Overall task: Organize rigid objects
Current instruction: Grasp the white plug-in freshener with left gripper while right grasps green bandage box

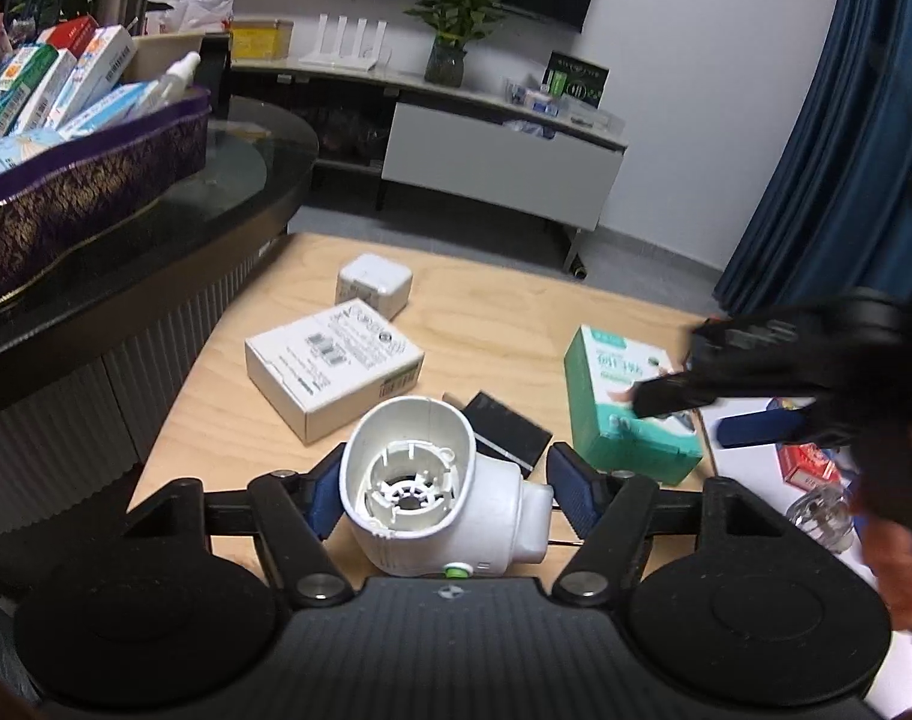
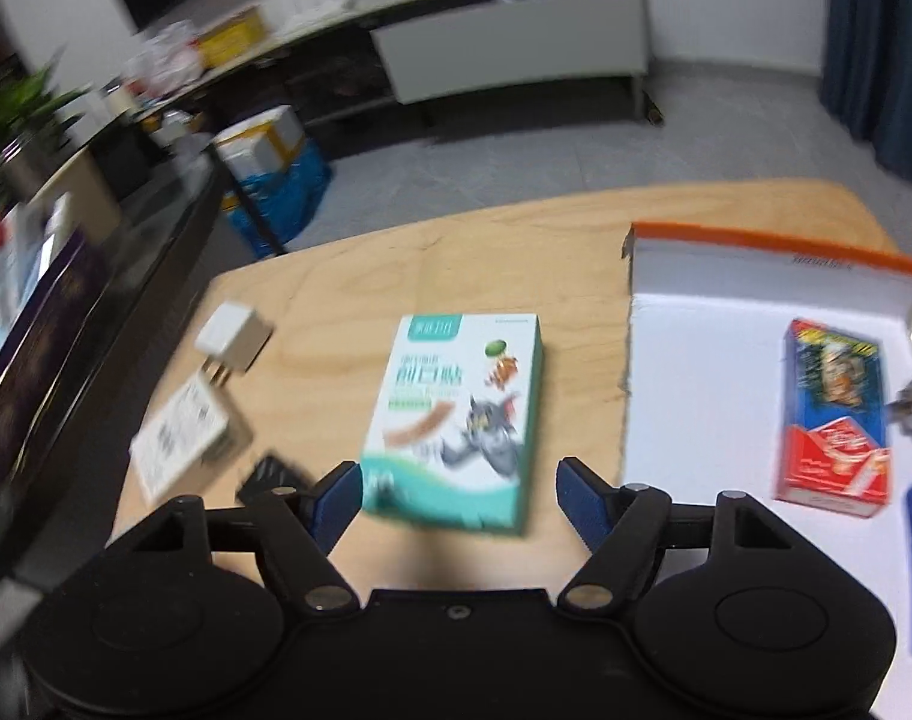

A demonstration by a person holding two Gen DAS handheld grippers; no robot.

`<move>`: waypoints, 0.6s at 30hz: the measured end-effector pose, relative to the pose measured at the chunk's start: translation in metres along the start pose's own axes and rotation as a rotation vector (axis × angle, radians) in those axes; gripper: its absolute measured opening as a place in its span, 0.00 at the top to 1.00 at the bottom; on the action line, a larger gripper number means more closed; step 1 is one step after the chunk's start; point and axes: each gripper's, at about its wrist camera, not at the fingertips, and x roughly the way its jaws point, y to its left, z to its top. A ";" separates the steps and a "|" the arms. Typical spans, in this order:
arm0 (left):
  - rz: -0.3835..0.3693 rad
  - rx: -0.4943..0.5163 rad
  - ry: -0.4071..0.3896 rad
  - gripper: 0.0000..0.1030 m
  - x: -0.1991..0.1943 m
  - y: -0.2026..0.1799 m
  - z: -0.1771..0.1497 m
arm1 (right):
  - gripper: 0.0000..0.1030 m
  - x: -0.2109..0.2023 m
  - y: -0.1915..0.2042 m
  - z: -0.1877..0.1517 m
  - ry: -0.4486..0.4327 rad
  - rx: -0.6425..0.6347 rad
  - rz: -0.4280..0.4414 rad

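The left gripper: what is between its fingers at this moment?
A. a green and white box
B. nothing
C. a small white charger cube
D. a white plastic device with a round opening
D: in the left wrist view the white plastic device sits between the fingers of the left gripper.
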 end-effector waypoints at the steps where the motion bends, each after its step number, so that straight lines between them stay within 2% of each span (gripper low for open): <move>1: -0.003 -0.006 -0.006 0.32 -0.001 0.001 0.000 | 0.17 0.007 0.002 0.004 0.007 0.015 -0.010; 5: -0.012 -0.022 -0.022 0.32 -0.001 0.001 0.002 | 0.06 0.032 0.016 0.014 0.029 0.006 -0.091; 8: -0.008 -0.014 -0.033 0.32 0.000 0.000 0.003 | 0.04 0.049 0.021 0.015 0.053 -0.013 -0.153; 10: -0.017 -0.019 -0.032 0.32 0.001 0.000 0.003 | 0.09 0.051 0.024 0.014 0.034 -0.053 -0.172; 11: -0.019 -0.020 -0.034 0.32 0.001 -0.001 0.003 | 0.17 0.049 0.025 0.013 0.018 -0.071 -0.164; 15: -0.016 0.001 -0.049 0.32 -0.002 -0.005 0.002 | 0.19 0.031 0.022 0.006 -0.024 -0.109 -0.120; 18: -0.024 0.023 -0.055 0.32 -0.007 -0.010 0.002 | 0.19 -0.001 0.014 -0.002 -0.085 -0.159 -0.113</move>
